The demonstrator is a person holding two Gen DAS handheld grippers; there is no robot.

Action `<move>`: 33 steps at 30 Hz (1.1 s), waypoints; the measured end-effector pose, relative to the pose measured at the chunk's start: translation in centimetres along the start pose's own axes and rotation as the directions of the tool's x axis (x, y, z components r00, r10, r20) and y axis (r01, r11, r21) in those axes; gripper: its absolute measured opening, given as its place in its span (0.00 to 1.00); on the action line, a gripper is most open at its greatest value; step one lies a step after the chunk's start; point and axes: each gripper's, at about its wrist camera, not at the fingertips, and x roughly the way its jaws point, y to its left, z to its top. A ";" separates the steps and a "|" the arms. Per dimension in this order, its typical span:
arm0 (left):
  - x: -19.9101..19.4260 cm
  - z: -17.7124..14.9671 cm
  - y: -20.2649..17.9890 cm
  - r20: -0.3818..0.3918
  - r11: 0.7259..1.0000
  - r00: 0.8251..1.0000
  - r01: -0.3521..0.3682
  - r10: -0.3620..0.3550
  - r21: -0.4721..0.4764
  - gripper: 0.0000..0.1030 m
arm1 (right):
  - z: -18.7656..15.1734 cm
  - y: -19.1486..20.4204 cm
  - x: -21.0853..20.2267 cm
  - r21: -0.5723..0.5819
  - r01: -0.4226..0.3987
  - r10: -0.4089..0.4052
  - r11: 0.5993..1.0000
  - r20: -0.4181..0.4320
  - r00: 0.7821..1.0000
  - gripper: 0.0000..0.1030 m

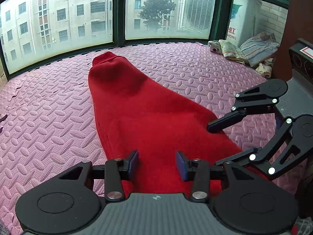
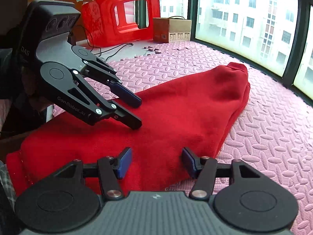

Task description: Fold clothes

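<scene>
A red knitted garment [image 1: 148, 117] is lying folded into a long, narrow shape on the pink embossed foam mat [image 1: 49, 117], its ribbed end pointing toward the window [image 1: 64, 19] and its wide end lying nearest the two grippers.

The left gripper [image 1: 157, 164] is hovering over the wide end of the garment with its jaws standing apart; red cloth is showing in the gap between the blue pads [image 1: 135, 161], and nothing is being pinched. Seen from the right wrist, its fingers are angling down at the garment, and whether the lower tip is touching the cloth is hard to tell.

The right gripper [image 2: 156, 162] is poised over the garment's near edge, its jaws also parted and gripping nothing. From the left wrist its upper finger is reaching in over the garment's side edge.

Beyond the garment, a red plastic stool [image 2: 121, 17] is lying tipped over beside a cardboard box [image 2: 172, 30], with a black cable [image 2: 117, 49] trailing in front of them. A heap of striped cloths [image 1: 252, 49] is sitting in the far corner beyond the garment.
</scene>
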 end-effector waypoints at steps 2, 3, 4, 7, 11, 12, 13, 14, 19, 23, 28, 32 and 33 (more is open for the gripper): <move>-0.9 -0.3 -0.2 0.021 1.000 1.000 -0.002 0.002 0.006 0.45 | 0.2 0.9 -0.8 0.016 0.006 -0.007 1.000 0.015 1.000 0.56; -1.4 -0.4 -0.4 0.035 1.000 0.999 0.003 -0.003 0.003 0.47 | 0.3 1.5 -1.4 0.026 0.003 -0.004 1.000 0.028 1.000 0.56; -2.0 -0.5 -0.5 0.050 1.000 0.999 0.011 -0.011 0.000 0.48 | 0.3 2.2 -1.9 0.022 -0.001 0.000 1.000 0.039 0.999 0.56; -2.9 -1.3 -1.0 0.075 1.000 0.997 0.023 -0.025 0.019 0.50 | -0.1 4.3 -2.5 0.034 -0.015 0.012 0.999 0.062 0.998 0.56; -2.9 -2.7 -1.3 0.077 1.000 0.997 0.001 -0.003 0.028 0.51 | -0.6 6.3 -1.6 0.074 -0.015 0.010 0.997 0.061 0.998 0.57; -3.0 -2.9 -1.3 0.086 0.999 0.996 -0.006 0.004 0.032 0.51 | -0.7 6.6 -1.3 0.082 -0.005 0.000 0.997 0.058 0.998 0.57; -3.1 -3.1 -1.3 0.092 0.999 0.996 -0.012 0.009 0.031 0.51 | -0.7 6.8 -1.3 0.091 0.002 -0.008 0.996 0.062 0.998 0.57; -3.3 -3.1 -1.3 0.097 1.000 0.995 -0.016 0.013 0.025 0.52 | -0.7 6.9 -1.3 0.101 0.009 -0.016 0.995 0.067 0.998 0.57; -5.5 -3.4 -1.2 0.167 0.999 0.985 -0.028 0.032 -0.025 0.63 | -0.5 7.4 -3.4 0.126 0.027 -0.041 0.992 0.112 0.993 0.64; -5.1 -4.5 -1.2 0.155 0.998 0.987 -0.032 0.041 -0.058 0.68 | -1.5 8.3 -2.9 0.160 0.003 -0.019 0.987 0.101 0.995 0.64; -4.5 -5.4 -0.2 0.123 0.991 0.991 -0.032 0.048 -0.133 0.68 | -1.4 7.9 -2.9 0.182 -0.016 -0.003 0.983 0.102 0.995 0.64; -5.2 -4.8 0.2 0.148 0.988 0.987 -0.045 0.068 -0.149 0.68 | -0.2 6.0 -3.9 0.171 0.019 -0.040 0.985 0.122 0.992 0.64; -5.3 -4.6 0.2 0.155 0.987 0.985 -0.052 0.076 -0.152 0.68 | 0.1 5.4 -3.9 0.169 0.037 -0.058 0.985 0.124 0.991 0.64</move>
